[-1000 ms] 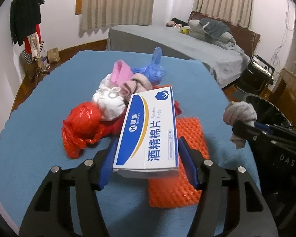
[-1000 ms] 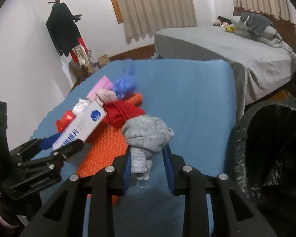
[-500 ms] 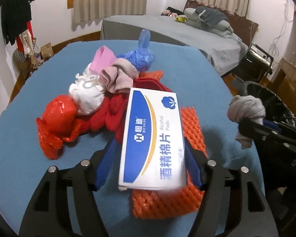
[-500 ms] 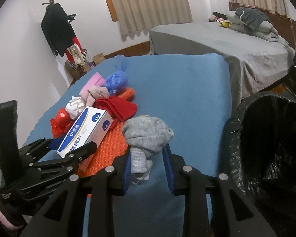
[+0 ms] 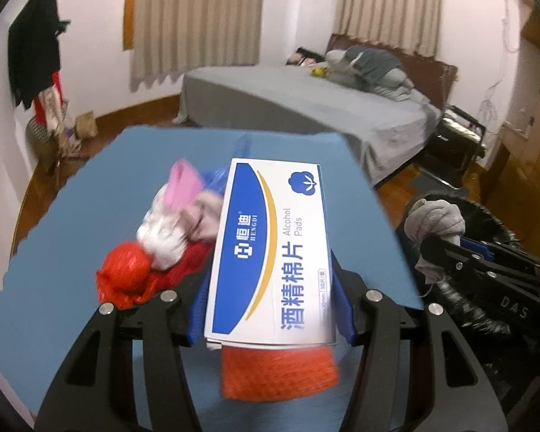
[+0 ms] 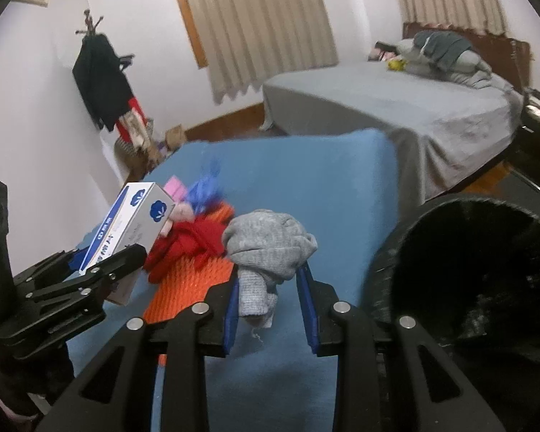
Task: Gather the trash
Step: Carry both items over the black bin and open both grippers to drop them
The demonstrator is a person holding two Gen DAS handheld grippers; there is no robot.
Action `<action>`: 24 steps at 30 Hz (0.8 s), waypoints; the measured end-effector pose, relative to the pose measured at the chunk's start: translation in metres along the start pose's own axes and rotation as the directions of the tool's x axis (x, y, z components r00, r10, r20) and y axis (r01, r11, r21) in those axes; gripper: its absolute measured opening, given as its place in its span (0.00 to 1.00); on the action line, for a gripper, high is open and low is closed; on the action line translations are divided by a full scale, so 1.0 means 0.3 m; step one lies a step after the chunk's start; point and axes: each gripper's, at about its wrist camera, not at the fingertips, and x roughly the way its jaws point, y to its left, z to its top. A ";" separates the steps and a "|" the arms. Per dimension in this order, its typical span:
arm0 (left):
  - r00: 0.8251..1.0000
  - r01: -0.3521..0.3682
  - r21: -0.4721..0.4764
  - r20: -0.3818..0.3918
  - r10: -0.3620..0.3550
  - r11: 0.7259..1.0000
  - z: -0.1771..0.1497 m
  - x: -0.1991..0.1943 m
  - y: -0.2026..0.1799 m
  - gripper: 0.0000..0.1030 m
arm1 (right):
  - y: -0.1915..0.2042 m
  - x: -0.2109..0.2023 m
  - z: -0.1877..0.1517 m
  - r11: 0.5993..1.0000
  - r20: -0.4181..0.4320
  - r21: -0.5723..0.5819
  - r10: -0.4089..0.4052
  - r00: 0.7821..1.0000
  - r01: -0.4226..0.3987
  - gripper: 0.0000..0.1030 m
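Blue-padded left gripper (image 5: 270, 298) clamps white-and-blue alcohol pads box (image 5: 270, 252), lifted off blue table (image 5: 90, 216) above orange foam net (image 5: 277, 374). Right gripper (image 6: 271, 309) pinches grey sock (image 6: 266, 248) (bunched, tail dangling) beside black-lined trash bin (image 6: 468, 270). Leftover pile on table: red bag (image 5: 126, 273), white wad (image 5: 162, 237), pink piece (image 5: 183, 183).
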 end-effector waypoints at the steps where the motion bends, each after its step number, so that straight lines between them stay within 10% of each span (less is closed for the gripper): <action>1: 1.000 0.013 0.007 0.009 -0.013 1.000 0.012 -0.007 -0.024 0.53 | -0.017 -0.026 0.005 1.000 0.015 0.007 -0.011 1.000 0.011 0.29; 12: 0.981 0.183 0.108 0.040 -0.188 0.977 0.080 0.030 -0.344 0.53 | -0.272 -0.231 0.005 0.975 0.095 0.118 -0.202 0.975 0.190 0.29; 24: 0.923 0.384 0.196 -0.059 -0.380 0.902 0.057 0.174 -0.710 0.54 | -0.546 -0.322 -0.109 0.893 0.020 0.234 -0.400 0.917 0.384 0.39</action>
